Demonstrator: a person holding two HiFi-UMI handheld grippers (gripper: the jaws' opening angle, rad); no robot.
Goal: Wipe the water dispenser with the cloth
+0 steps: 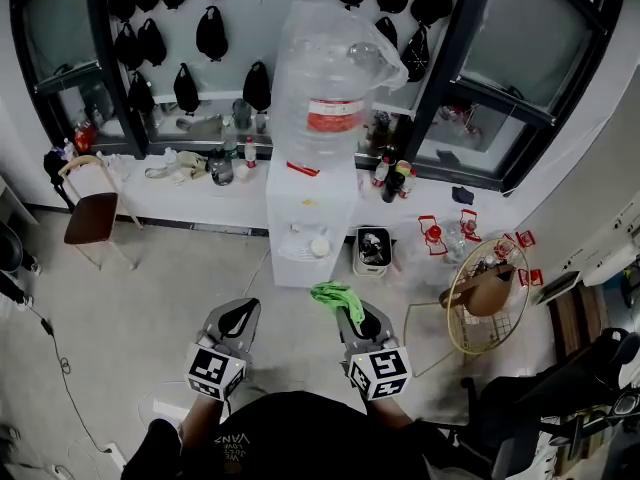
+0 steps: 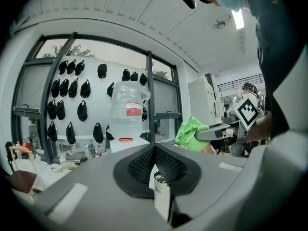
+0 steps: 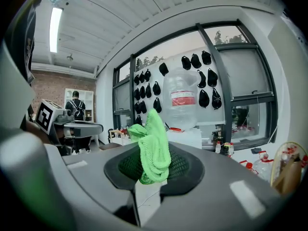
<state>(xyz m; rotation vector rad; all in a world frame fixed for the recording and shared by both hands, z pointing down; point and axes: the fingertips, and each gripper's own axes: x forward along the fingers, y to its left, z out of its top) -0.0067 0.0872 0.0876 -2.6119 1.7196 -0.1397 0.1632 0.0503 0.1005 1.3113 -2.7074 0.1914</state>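
Observation:
A white water dispenser (image 1: 312, 230) with a big clear bottle (image 1: 330, 83) on top stands against the window ledge, straight ahead. It also shows far off as the water dispenser (image 2: 126, 141) and the dispenser (image 3: 188, 136) in the two gripper views. My right gripper (image 1: 352, 308) is shut on a bright green cloth (image 1: 335, 295), which bunches up out of the jaws as the cloth (image 3: 153, 146). My left gripper (image 1: 238, 316) is shut and holds nothing; the green cloth (image 2: 191, 133) shows to its right. Both grippers hang a short way in front of the dispenser, apart from it.
A brown chair (image 1: 92, 216) stands at the left. A small bin (image 1: 373, 249) sits right of the dispenser, beside red-topped bottles (image 1: 432, 234) on the floor. A round wire basket (image 1: 487, 296) is at the right. Black bags (image 1: 212, 33) hang on the wall; clutter lines the ledge (image 1: 190, 166).

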